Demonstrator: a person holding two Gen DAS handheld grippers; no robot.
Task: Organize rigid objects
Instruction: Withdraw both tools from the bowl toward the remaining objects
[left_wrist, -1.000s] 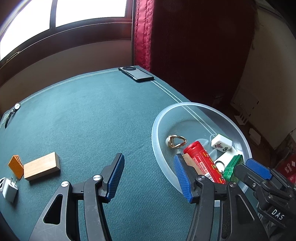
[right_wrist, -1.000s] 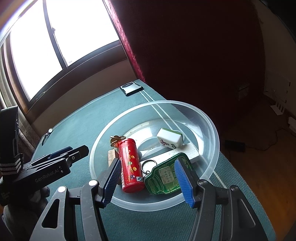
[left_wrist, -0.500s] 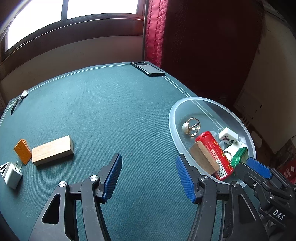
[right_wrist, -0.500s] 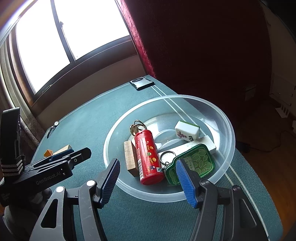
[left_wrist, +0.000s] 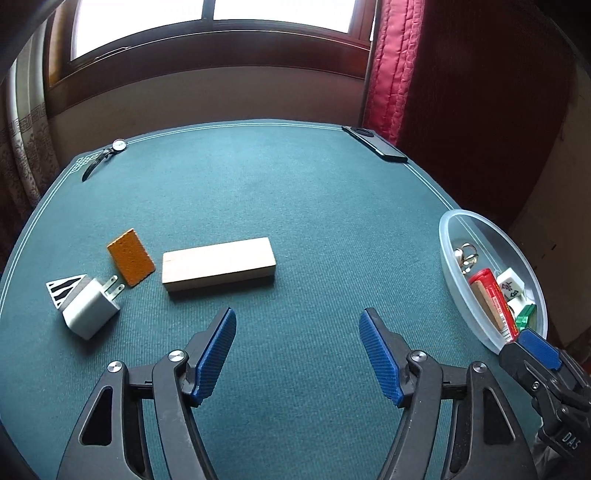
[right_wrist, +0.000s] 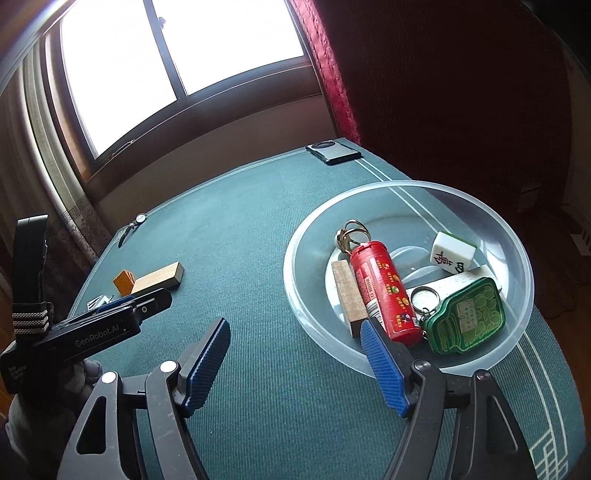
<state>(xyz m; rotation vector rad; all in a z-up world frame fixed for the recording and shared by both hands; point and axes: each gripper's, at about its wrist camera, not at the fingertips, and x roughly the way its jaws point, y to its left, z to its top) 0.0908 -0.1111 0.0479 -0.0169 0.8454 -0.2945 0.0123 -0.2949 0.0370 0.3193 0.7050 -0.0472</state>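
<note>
Reach step: your left gripper (left_wrist: 297, 354), jaws spread, empty, faces wooden block (left_wrist: 218, 268) on tabletop (left_wrist: 295, 192). Right gripper (right_wrist: 295, 363) spread beside bowl (right_wrist: 513, 240) (partly filled). Next: advance, straddle block's narrow width.

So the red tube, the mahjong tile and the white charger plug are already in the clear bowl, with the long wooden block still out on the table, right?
Not quite: the white charger plug is not in the clear bowl; the left wrist view shows it on the table, beside the orange block. The red tube and mahjong tile are in the bowl, and the long wooden block is still out.
</note>
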